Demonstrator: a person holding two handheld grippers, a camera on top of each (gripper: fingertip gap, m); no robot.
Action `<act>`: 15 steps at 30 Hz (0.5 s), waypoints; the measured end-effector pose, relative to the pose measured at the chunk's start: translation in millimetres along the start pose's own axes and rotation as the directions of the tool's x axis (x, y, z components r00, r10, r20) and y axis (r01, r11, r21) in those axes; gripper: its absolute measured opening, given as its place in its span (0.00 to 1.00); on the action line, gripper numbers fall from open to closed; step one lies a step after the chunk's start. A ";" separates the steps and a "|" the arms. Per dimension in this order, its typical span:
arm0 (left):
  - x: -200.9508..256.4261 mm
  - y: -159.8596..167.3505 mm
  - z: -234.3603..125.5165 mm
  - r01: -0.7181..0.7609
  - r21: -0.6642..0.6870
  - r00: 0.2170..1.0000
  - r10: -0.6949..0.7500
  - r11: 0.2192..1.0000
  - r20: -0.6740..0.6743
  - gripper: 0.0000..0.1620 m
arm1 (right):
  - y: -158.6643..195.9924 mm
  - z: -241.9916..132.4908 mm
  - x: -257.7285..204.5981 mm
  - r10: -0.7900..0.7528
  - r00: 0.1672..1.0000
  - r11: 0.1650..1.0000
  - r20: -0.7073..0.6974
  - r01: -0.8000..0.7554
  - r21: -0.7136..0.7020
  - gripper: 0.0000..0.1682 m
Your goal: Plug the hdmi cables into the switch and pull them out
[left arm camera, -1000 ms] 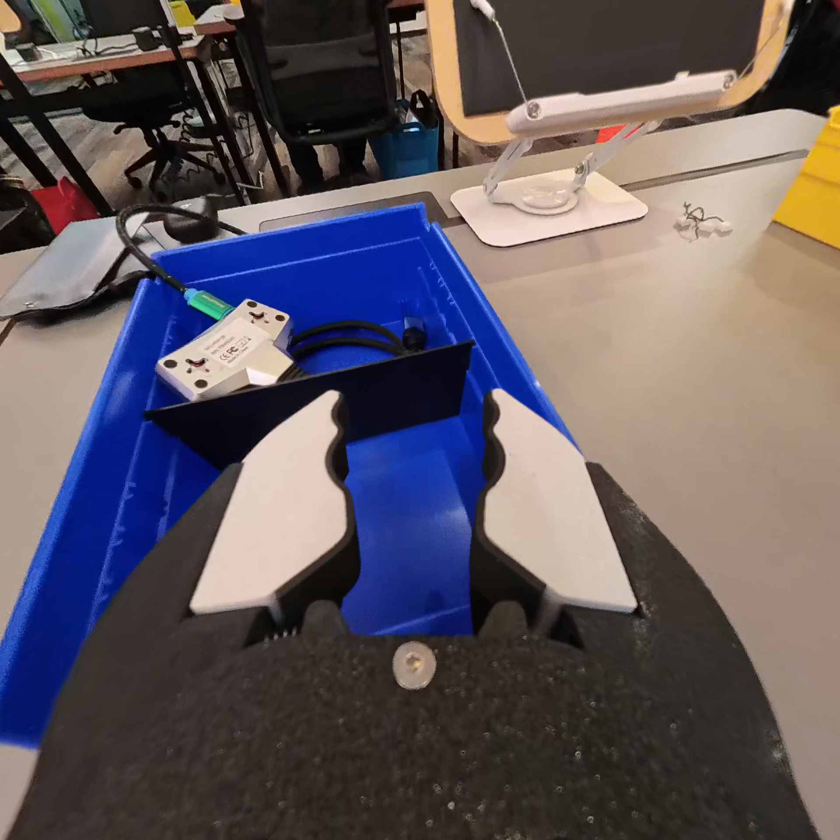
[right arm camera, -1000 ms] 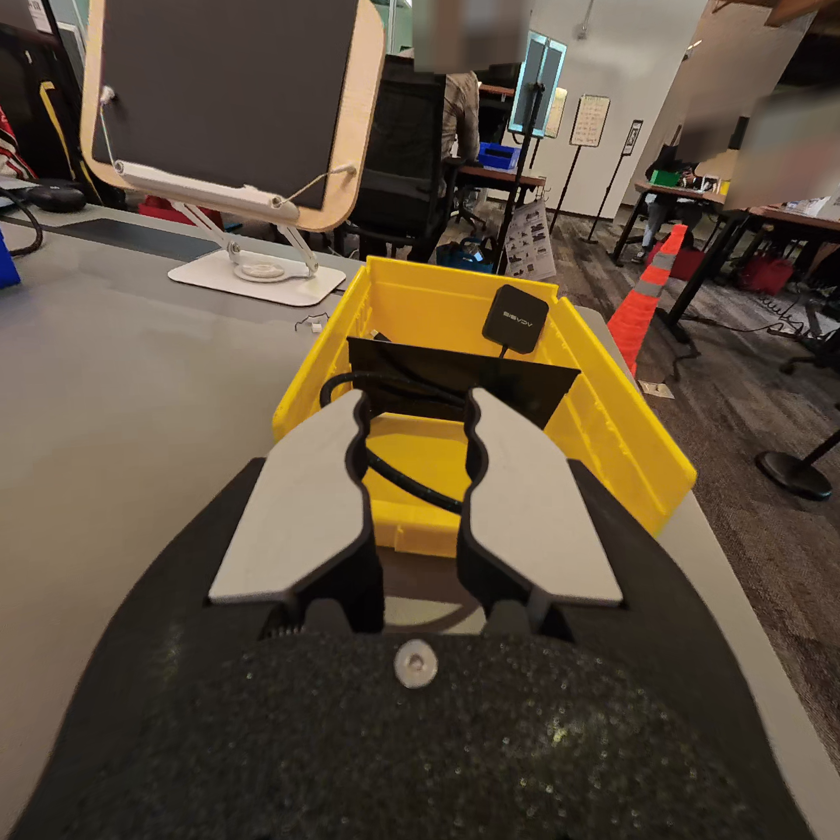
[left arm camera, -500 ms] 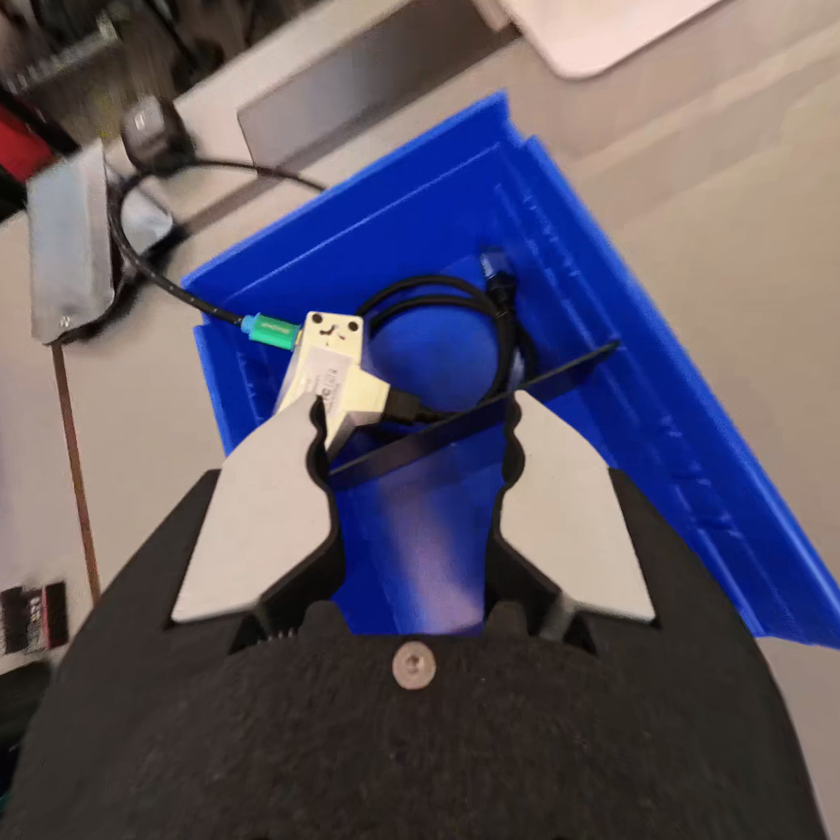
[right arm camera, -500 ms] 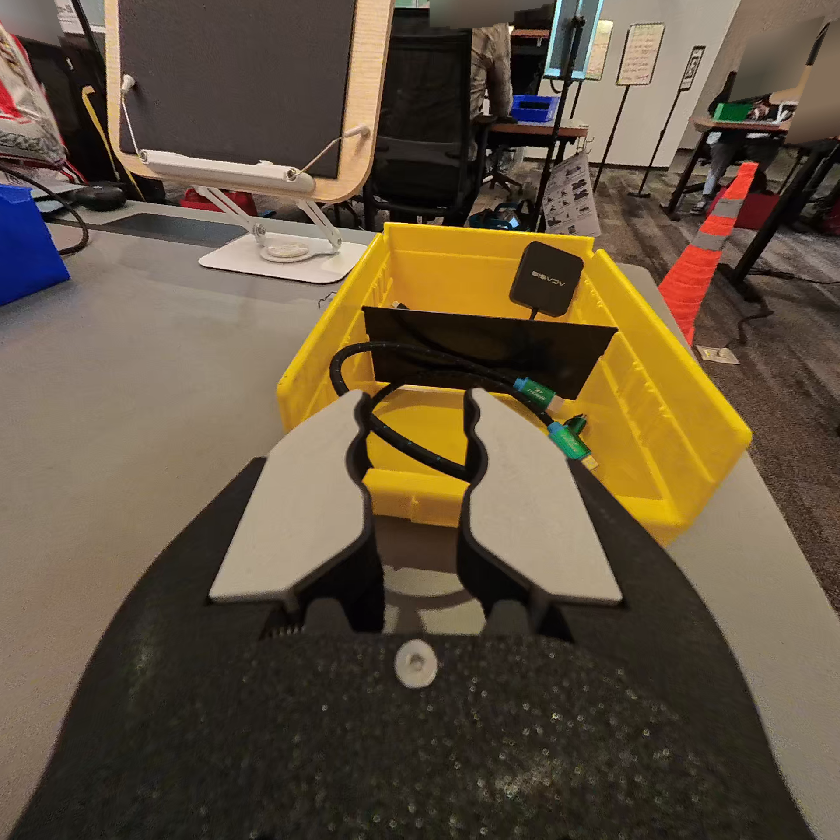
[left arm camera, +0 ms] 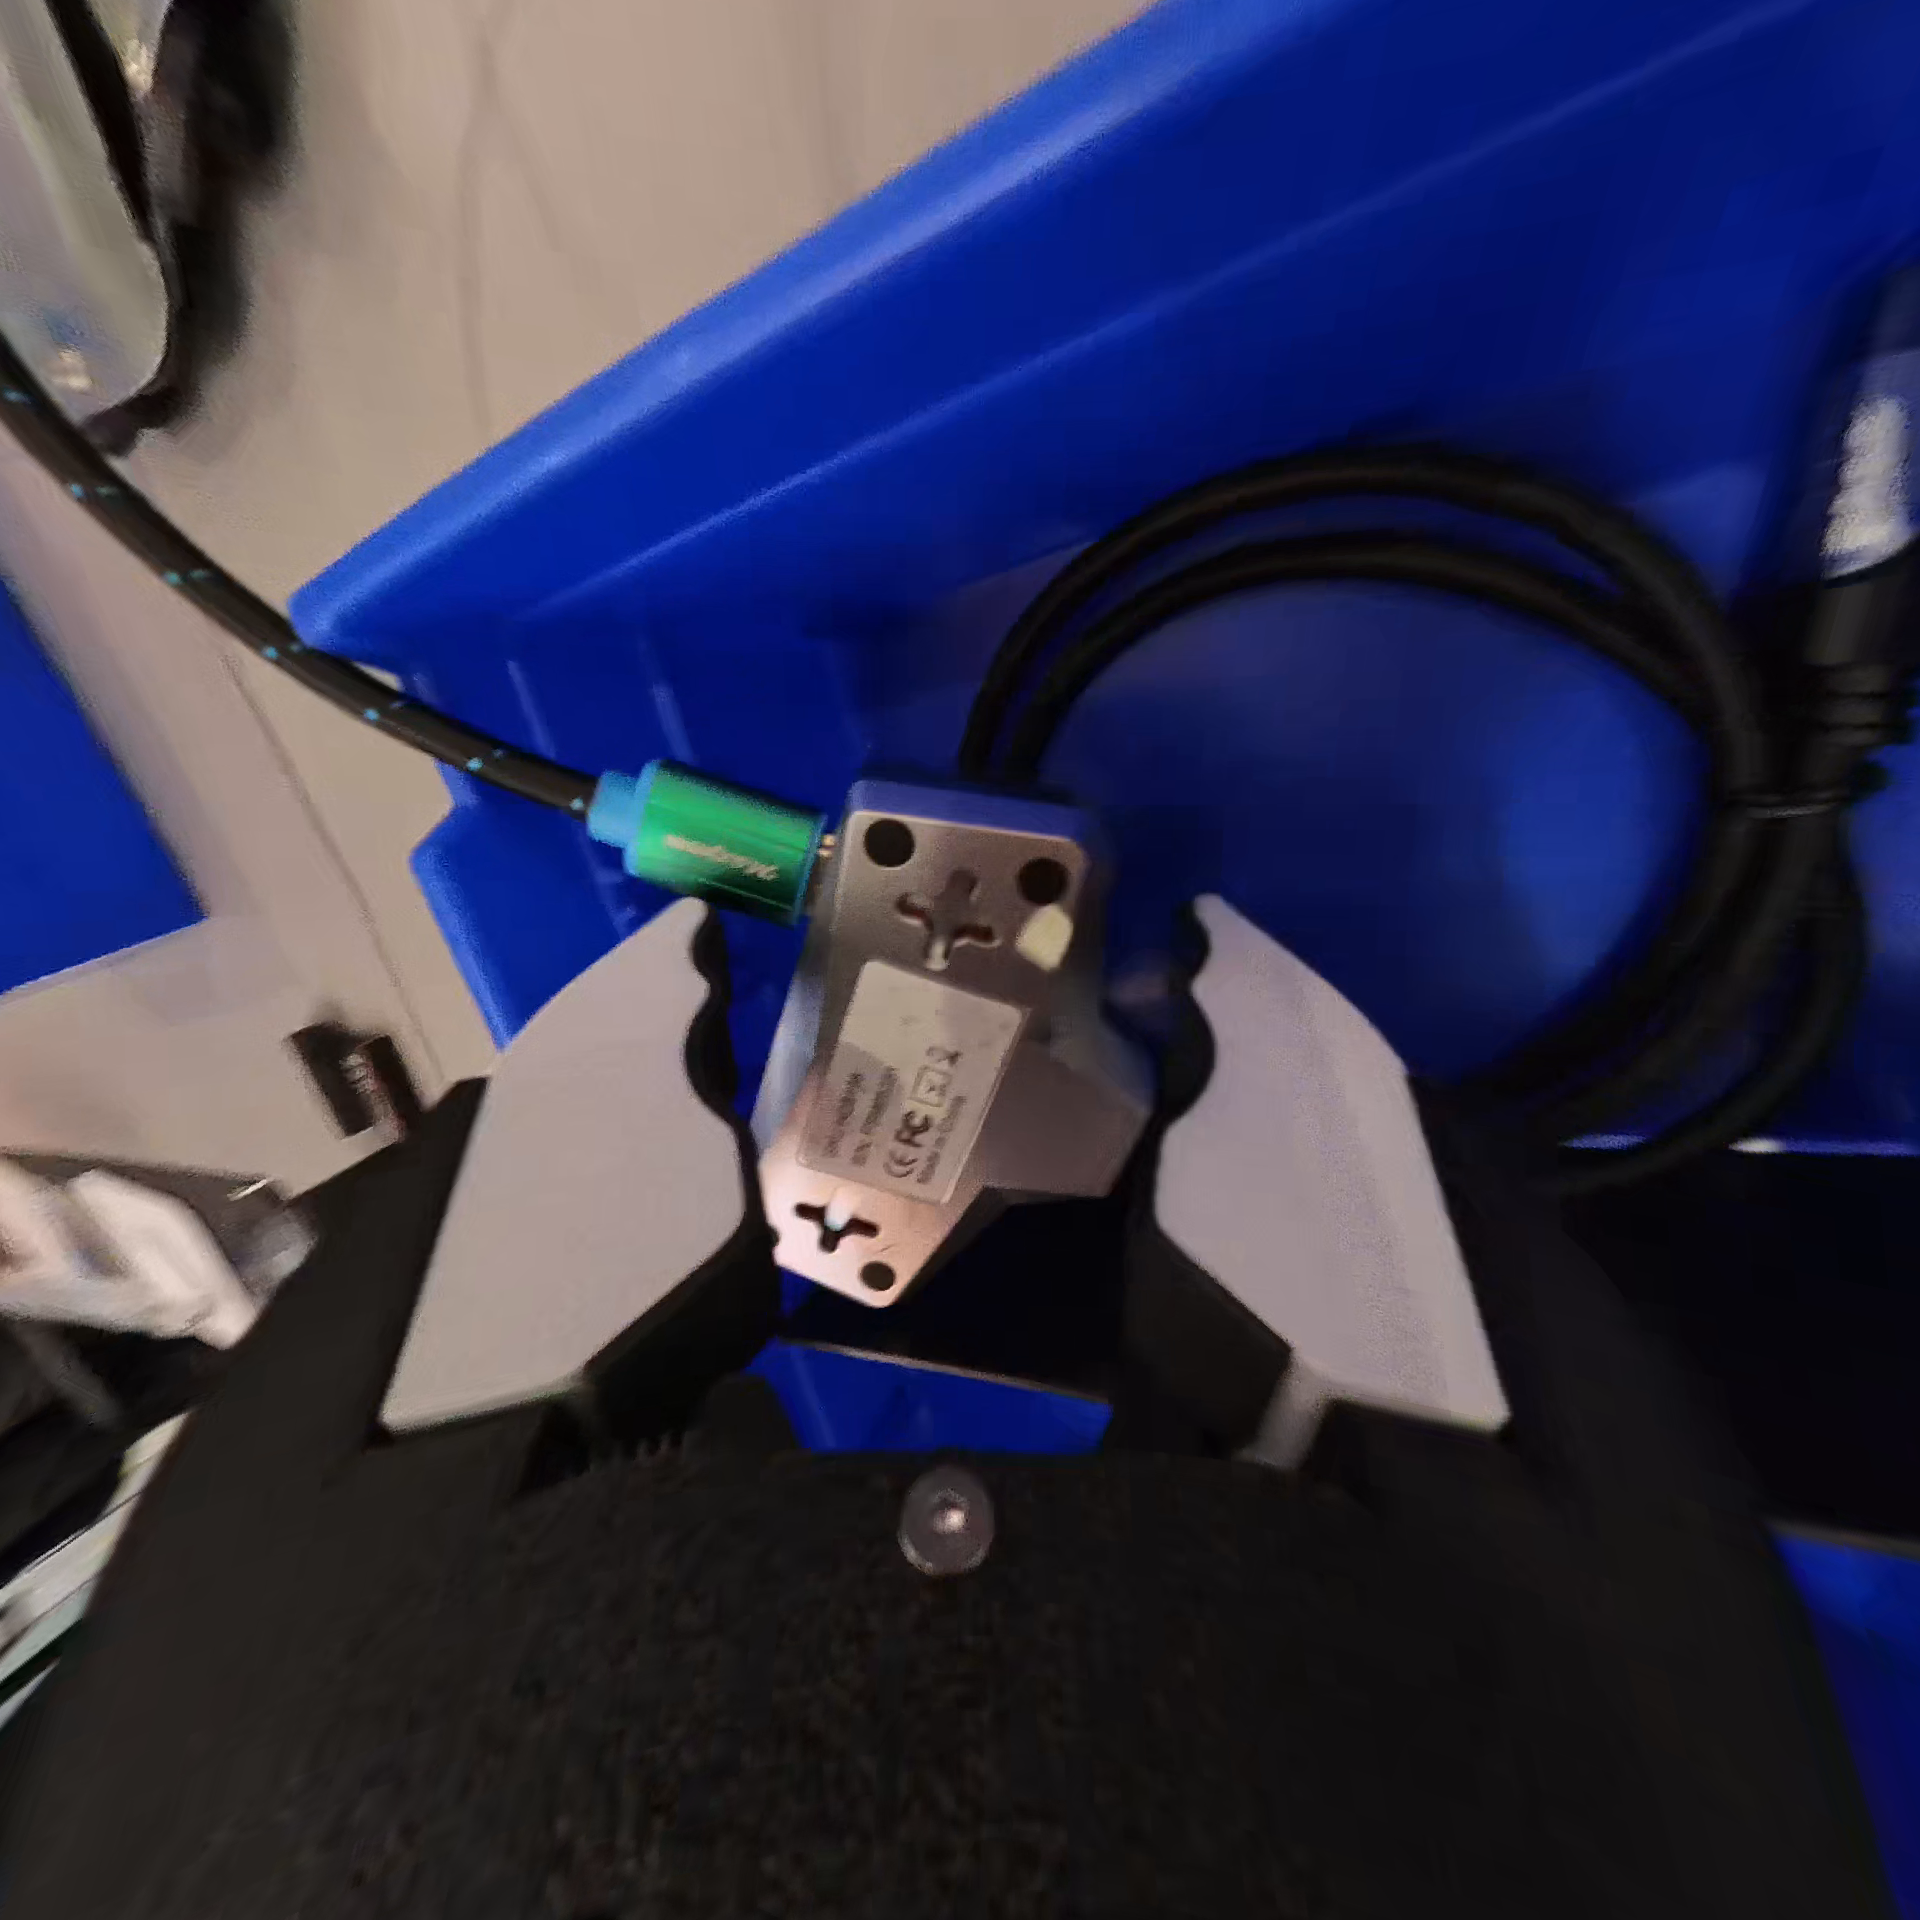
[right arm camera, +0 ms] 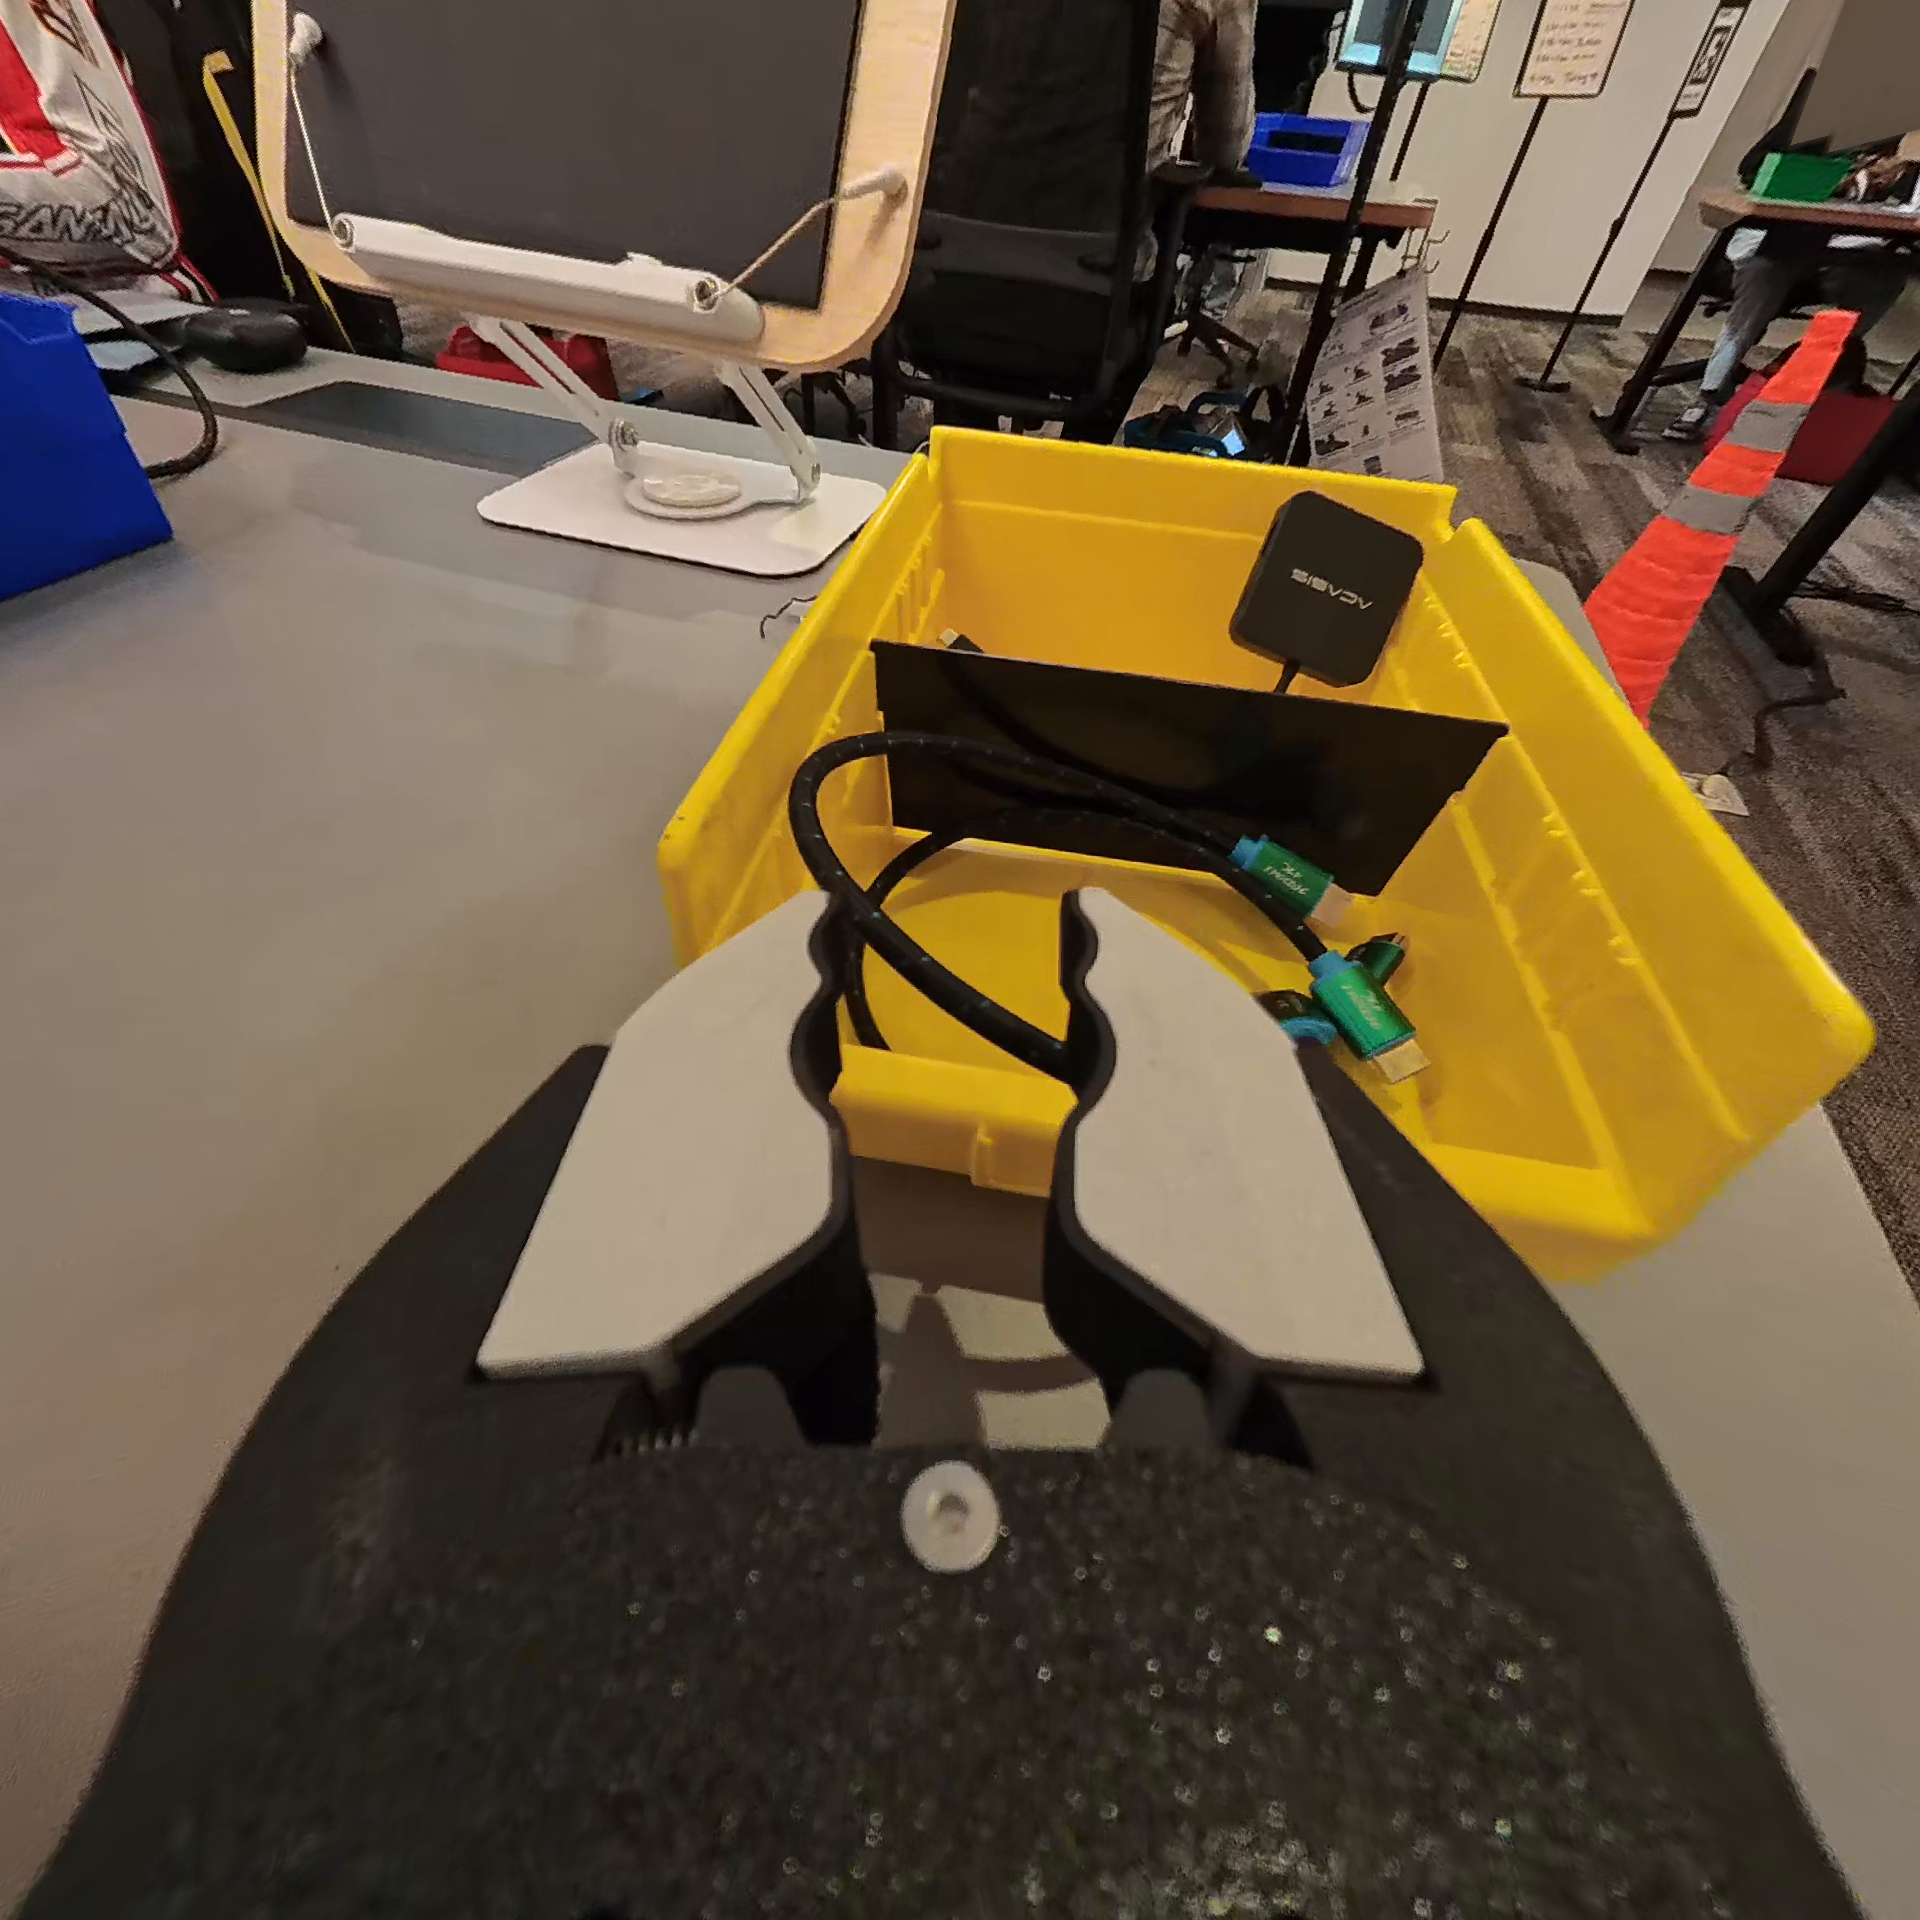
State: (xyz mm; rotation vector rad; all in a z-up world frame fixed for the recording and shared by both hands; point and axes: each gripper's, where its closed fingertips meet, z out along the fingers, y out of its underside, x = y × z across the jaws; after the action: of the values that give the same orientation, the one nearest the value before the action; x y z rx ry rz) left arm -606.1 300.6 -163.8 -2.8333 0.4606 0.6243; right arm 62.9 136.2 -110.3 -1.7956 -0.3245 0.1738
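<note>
In the left wrist view a silver HDMI switch (left arm camera: 935,1049) lies underside up in the blue bin (left arm camera: 1247,364). A braided cable with a green plug (left arm camera: 717,857) is plugged into its left side, and its own black lead (left arm camera: 1621,831) coils to the right. My left gripper (left arm camera: 945,925) is open, with the switch between its fingers and gaps on both sides. My right gripper (right arm camera: 951,914) is open and empty over the front edge of the yellow bin (right arm camera: 1662,935). HDMI cables with green plugs (right arm camera: 1361,1013) lie in that bin's front compartment.
A black divider (right arm camera: 1143,758) splits the yellow bin, with a black square device (right arm camera: 1325,587) behind it. A tablet stand (right arm camera: 665,488) is at the back of the grey table (right arm camera: 312,831). The blue bin (right arm camera: 62,468) shows at the far left. The table edge runs close to the right. Across from one pair of fingers to the other is roughly 70 cm.
My left gripper has dropped into the blue bin's far compartment and now straddles the switch. My right gripper has come slightly closer to the yellow bin, so more of its inside shows.
</note>
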 end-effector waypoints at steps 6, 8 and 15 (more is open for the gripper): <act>-8.2 3.4 5.1 -0.047 -0.006 0.997 0.047 0.999 0.066 0.38 | 3.6 2.6 -3.8 -0.004 1.000 1.000 0.022 0.004 -0.017 0.23; -9.7 2.0 -0.7 -0.051 0.041 0.995 0.047 0.998 0.089 0.38 | 3.4 2.6 -3.9 -0.008 1.000 1.000 0.021 0.008 -0.017 0.23; -30.3 -10.7 -73.6 -0.132 0.304 0.930 0.012 0.943 0.368 0.37 | -2.6 -0.4 -5.4 0.000 1.000 1.000 0.020 0.000 0.013 0.22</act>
State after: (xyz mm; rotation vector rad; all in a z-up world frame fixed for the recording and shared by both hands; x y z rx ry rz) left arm -601.1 299.1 -83.7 -2.3308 0.5447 0.9641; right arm 57.6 134.8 -107.9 -1.7821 -0.3372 0.1940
